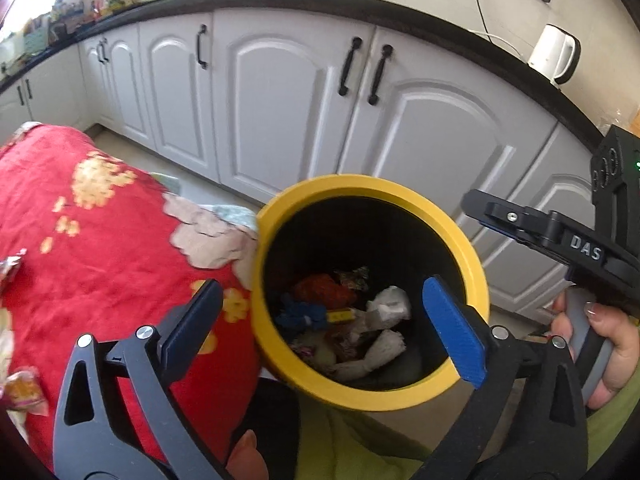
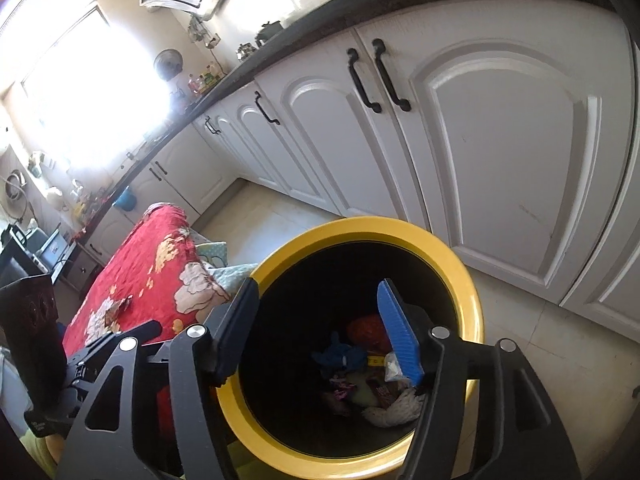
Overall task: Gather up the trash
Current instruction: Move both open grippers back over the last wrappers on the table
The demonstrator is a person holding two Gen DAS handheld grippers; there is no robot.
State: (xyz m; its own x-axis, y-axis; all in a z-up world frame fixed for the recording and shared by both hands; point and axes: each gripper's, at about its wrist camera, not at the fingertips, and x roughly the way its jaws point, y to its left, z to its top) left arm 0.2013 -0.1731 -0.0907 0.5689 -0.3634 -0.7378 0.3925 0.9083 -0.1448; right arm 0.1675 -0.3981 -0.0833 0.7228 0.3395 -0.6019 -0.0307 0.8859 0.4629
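A yellow-rimmed black trash bin [image 1: 372, 188] stands beside a red floral-covered table [image 1: 88, 224]. Inside it lie crumpled white paper [image 1: 390, 308], an orange wrapper [image 1: 324, 290] and a blue scrap [image 1: 298, 316]. My left gripper [image 1: 324, 328] is open and empty above the bin mouth. My right gripper [image 2: 318, 332] is open and empty over the same bin [image 2: 400, 226]; its body also shows in the left wrist view [image 1: 560, 240]. A wrapper [image 1: 24, 394] and another wrapper [image 1: 10, 268] lie on the cloth at the left edge.
White cabinet doors [image 1: 280, 112] with black handles run behind the bin under a dark counter [image 1: 320, 0]. A white kettle [image 1: 554, 56] stands on the counter at right. Tiled floor [image 2: 280, 216] lies between table and cabinets.
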